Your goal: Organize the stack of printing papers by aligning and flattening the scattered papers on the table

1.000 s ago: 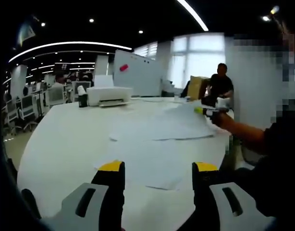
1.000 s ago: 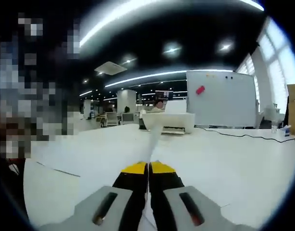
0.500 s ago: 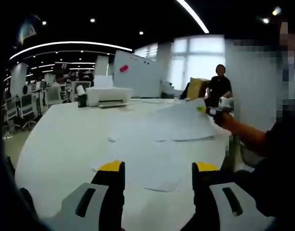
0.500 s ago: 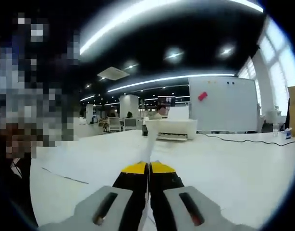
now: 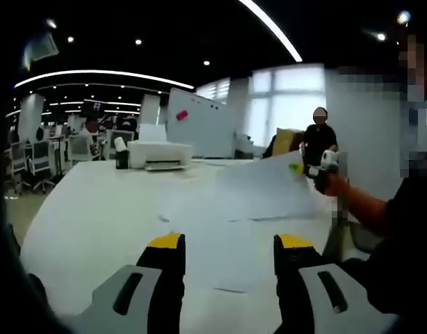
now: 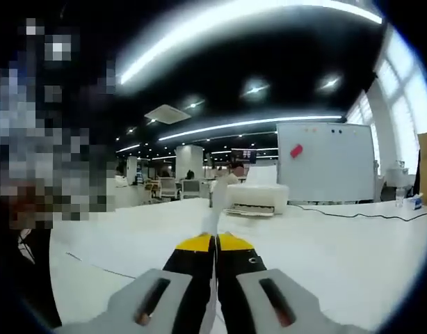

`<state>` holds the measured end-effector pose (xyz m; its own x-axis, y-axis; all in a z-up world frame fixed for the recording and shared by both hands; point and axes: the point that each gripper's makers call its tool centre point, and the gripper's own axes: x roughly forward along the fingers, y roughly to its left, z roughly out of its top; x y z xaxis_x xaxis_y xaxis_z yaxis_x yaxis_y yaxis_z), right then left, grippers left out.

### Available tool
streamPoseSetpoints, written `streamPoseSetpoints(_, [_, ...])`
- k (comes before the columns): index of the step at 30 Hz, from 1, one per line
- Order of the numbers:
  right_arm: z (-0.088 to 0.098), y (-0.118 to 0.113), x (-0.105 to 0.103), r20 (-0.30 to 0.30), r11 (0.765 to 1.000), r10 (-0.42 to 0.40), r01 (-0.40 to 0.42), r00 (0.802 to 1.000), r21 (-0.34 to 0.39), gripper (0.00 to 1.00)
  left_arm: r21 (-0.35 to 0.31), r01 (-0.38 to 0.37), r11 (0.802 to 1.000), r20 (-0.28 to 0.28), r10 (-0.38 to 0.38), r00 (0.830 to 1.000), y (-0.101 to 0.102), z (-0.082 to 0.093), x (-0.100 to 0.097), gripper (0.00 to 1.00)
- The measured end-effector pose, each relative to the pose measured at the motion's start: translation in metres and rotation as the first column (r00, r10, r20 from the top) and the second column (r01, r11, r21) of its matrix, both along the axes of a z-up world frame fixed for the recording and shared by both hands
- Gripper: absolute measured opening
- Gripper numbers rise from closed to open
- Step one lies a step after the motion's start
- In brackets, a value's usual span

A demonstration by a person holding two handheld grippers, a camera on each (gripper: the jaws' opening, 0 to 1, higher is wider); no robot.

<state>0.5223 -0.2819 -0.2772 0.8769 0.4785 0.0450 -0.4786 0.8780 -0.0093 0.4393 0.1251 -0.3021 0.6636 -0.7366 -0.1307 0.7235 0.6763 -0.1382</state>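
The scattered white printing papers (image 5: 234, 202) lie loosely overlapped across the middle of the broad white bench (image 5: 88, 209) in the left gripper view, with one more sheet low in the frame between the left tool's jaws. The left tool (image 5: 224, 243), grey with yellow tips, sits at the bottom centre with its jaws spread apart and nothing between them, poised above the near sheet.

At the right of that frame the right tool (image 5: 300, 167) pinches the corner of one sheet, which is raised off the bench. In the right gripper view the same tool (image 6: 215, 241) has its jaws pressed together on the thin white sheet (image 6: 212, 212), seen edge-on running up from the tips.

The step in hand looks like carrying this lifted sheet onto the pile. To do it well, keep the clamp firm near the corner, lower the sheet flat with its edges parallel to those below, and use the free left tool to steady the pile so nothing slides.

A white printer (image 5: 160, 154) and a whiteboard (image 5: 199, 125) stand at the far end.
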Motion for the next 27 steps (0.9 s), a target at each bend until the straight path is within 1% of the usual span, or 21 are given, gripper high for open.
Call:
streamPoseSetpoints(2, [0.003, 0.002, -0.002, 0.005, 1.000, 0.003, -0.003, 1.000, -0.003, 0.00, -0.008, -0.005, 1.000, 0.011, 0.005, 1.000, 0.001, 0.003, 0.001, 0.50])
streamPoseSetpoints(3, [0.004, 0.003, -0.003, 0.008, 1.000, 0.005, -0.005, 1.000, -0.003, 0.00, -0.009, -0.008, 1.000, 0.017, 0.008, 1.000, 0.002, 0.004, 0.001, 0.47])
streamPoseSetpoints(4, [0.006, 0.004, -0.004, 0.011, 1.000, 0.008, -0.008, 1.000, 0.001, 0.00, -0.012, -0.016, 1.000, 0.023, 0.016, 1.000, 0.003, 0.005, 0.002, 0.42])
streamPoseSetpoints(5, [0.008, 0.004, -0.005, 0.015, 1.000, 0.011, -0.012, 1.000, 0.007, 0.00, -0.031, -0.033, 0.999, 0.033, 0.034, 0.999, 0.005, 0.008, 0.004, 0.39])
streamPoseSetpoints(7, [0.011, 0.005, -0.006, 0.018, 1.000, 0.015, -0.015, 1.000, 0.017, 0.00, -0.066, -0.041, 0.997, 0.035, 0.044, 0.998, 0.007, 0.011, 0.005, 0.38])
streamPoseSetpoints(10, [0.014, 0.007, -0.008, 0.023, 1.000, 0.018, -0.019, 1.000, 0.017, 0.00, -0.079, -0.051, 0.996, 0.033, 0.054, 0.998, 0.009, 0.011, 0.007, 0.38])
streamPoseSetpoints(11, [0.015, 0.008, -0.009, 0.026, 1.000, 0.020, -0.021, 0.999, 0.017, 0.00, -0.082, -0.049, 0.995, 0.033, 0.052, 0.998, 0.009, 0.011, 0.007, 0.40])
streamPoseSetpoints(12, [0.017, 0.008, -0.009, 0.028, 1.000, 0.022, -0.022, 0.999, 0.016, 0.00, -0.083, -0.046, 0.996, 0.037, 0.049, 0.998, 0.008, 0.011, 0.006, 0.44])
streamPoseSetpoints(13, [0.018, 0.009, -0.010, 0.031, 1.000, 0.023, -0.023, 0.999, 0.016, 0.00, -0.083, -0.041, 0.996, 0.042, 0.044, 0.998, 0.007, 0.011, 0.005, 0.52])
streamPoseSetpoints(14, [0.019, 0.009, -0.010, 0.033, 1.000, 0.025, -0.025, 0.999, 0.016, 0.00, -0.078, -0.019, 0.997, 0.051, 0.023, 0.998, 0.002, 0.011, 0.003, 0.58])
streamPoseSetpoints(15, [0.020, 0.010, -0.010, 0.035, 1.000, 0.026, -0.026, 0.999, 0.017, 0.00, -0.077, -0.017, 0.997, 0.050, 0.021, 0.999, 0.001, 0.011, 0.002, 0.63])
streamPoseSetpoints(17, [0.022, 0.012, -0.011, 0.038, 0.999, 0.030, -0.030, 0.999, 0.019, 0.00, -0.049, 0.006, 0.999, 0.068, -0.002, 0.998, -0.006, 0.009, -0.001, 0.68])
streamPoseSetpoints(19, [0.023, 0.014, -0.012, 0.042, 0.999, 0.033, -0.034, 0.999, 0.019, 0.00, -0.041, 0.013, 0.999, 0.074, -0.010, 0.997, -0.010, 0.008, -0.003, 0.74])
streamPoseSetpoints(21, [0.025, 0.017, -0.012, 0.043, 0.999, 0.039, -0.039, 0.998, 0.019, 0.00, -0.037, 0.015, 0.999, 0.078, -0.012, 0.997, -0.010, 0.008, -0.003, 0.74])
streamPoseSetpoints(25, [0.029, 0.020, -0.014, 0.051, 0.999, 0.046, -0.047, 0.998, 0.022, 0.00, -0.062, -0.006, 0.998, 0.068, 0.010, 0.998, -0.006, 0.010, 0.002, 0.73])
streamPoseSetpoints(27, [0.033, 0.021, -0.016, 0.057, 0.999, 0.048, -0.049, 0.997, 0.020, 0.00, -0.068, -0.019, 0.997, 0.068, 0.023, 0.997, -0.004, 0.010, 0.004, 0.75])
